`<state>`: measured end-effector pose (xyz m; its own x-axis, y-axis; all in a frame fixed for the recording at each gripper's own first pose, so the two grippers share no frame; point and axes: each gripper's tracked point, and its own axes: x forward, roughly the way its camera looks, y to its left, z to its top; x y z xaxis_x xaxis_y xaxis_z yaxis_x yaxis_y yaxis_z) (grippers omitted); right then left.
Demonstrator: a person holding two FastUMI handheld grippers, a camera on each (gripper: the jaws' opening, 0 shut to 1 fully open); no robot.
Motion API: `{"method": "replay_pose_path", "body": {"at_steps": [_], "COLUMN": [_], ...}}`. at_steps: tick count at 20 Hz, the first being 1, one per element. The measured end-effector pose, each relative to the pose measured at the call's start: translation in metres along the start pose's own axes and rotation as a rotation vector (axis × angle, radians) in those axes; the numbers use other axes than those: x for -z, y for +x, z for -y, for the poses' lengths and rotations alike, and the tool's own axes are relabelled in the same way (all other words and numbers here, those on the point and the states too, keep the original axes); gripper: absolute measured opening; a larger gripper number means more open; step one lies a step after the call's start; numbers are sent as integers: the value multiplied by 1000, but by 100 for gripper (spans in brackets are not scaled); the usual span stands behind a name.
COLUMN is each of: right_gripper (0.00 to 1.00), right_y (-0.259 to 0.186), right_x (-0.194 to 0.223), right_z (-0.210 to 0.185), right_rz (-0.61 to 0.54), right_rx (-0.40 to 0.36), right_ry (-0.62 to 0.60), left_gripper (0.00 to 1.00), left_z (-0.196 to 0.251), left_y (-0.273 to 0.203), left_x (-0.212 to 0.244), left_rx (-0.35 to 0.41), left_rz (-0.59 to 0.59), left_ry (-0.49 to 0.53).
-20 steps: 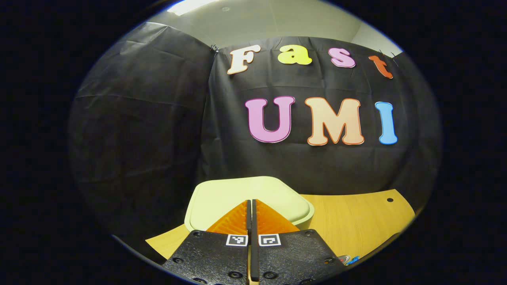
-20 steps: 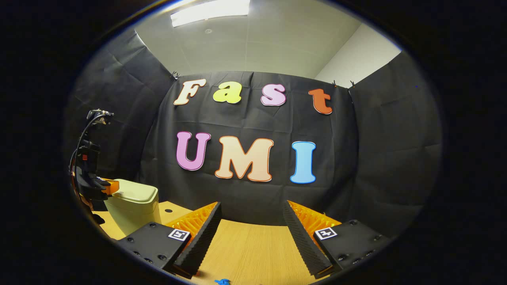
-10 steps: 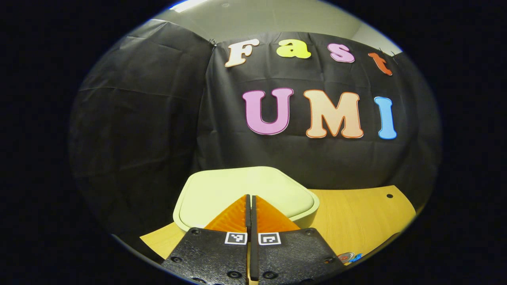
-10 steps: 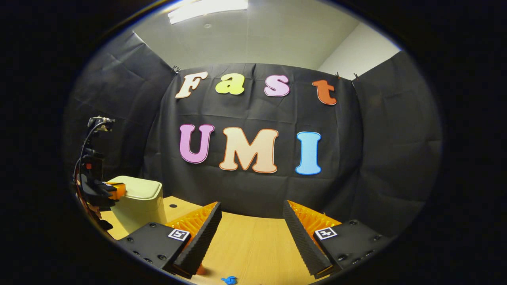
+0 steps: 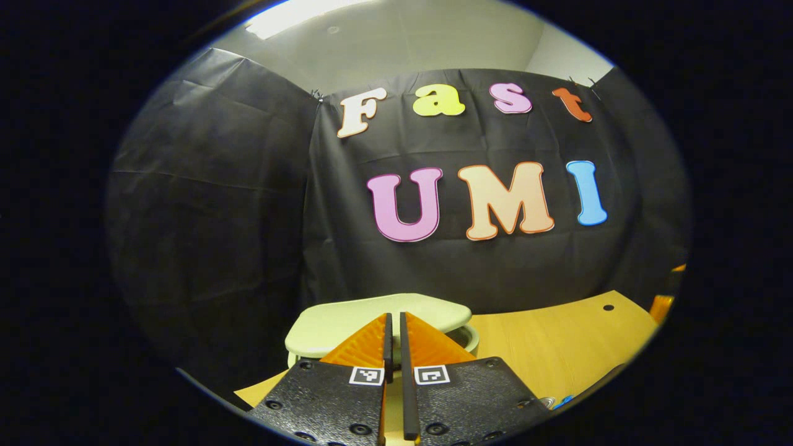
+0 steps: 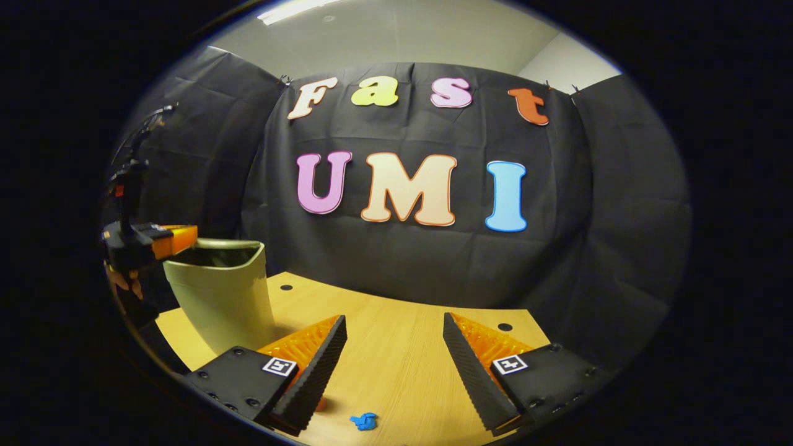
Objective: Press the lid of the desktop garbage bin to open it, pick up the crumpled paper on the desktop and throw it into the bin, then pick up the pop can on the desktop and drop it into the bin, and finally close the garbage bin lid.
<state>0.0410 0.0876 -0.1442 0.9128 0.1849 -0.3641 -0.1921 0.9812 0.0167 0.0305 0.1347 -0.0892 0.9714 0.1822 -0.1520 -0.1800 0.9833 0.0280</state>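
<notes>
Left gripper view: left gripper (image 5: 394, 322) is seen clenched, fingers nearly together with nothing held, tips over the pale green bin lid (image 5: 347, 319), which is raised off the bin rim (image 5: 468, 337) on the wooden desktop (image 5: 557, 341).

Right gripper view: right gripper (image 6: 394, 347) is released, fingers wide apart over the desktop. The garbage bin (image 6: 220, 297) stands far left, mouth dark; contents cannot be told. Left gripper sits at its rim.

You have no readable word, brand or number on anything on the desk. The only signs are small square black-and-white pattern tags (image 5: 367, 375): one on each finger of your left gripper (image 5: 394, 322) and one on each finger of your right gripper (image 6: 394, 319), none bearing letters or digits.
</notes>
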Motion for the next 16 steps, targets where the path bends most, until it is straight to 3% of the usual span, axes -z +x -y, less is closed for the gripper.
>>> {"method": "replay_pose_path", "body": {"at_steps": [1, 2, 3, 4, 10, 11, 13, 14, 15, 16], "right_gripper": [99, 99, 99, 99, 99, 99, 99, 99, 99, 99], "right_y": [4, 8, 11, 16, 40, 40, 41, 41, 40, 41], "right_x": [9, 17, 26, 34, 115, 131, 158, 168, 178, 185], "right_z": [-2, -4, -6, -7, -8, -8, -8, -10, -13, -15], "right_rz": [-22, -42, -58, -74, -233, -269, -336, -365, -389, -408], "right_rx": [-11, -25, -37, -48, -85, -88, -102, -113, -124, -133], "right_ry": [-6, -12, -20, -32, -100, -105, -115, -121, -125, -130], "left_gripper": [5, 12, 21, 45, 88, 91, 86, 88, 96, 93], "left_z": [-1, 1, 1, 1, -13, -16, -21, -24, -24, -24], "left_y": [-4, -8, -10, -14, -35, -38, -45, -48, -51, -55], "left_x": [-6, -11, -16, -19, -31, -33, -38, -41, -43, -45], "left_rx": [2, 7, 8, 7, -46, -58, -78, -84, -86, -93], "left_rz": [14, 23, 31, 39, 65, 71, 82, 86, 91, 92], "left_ry": [-1, -3, 1, 6, 56, 66, 84, 90, 93, 95]}}
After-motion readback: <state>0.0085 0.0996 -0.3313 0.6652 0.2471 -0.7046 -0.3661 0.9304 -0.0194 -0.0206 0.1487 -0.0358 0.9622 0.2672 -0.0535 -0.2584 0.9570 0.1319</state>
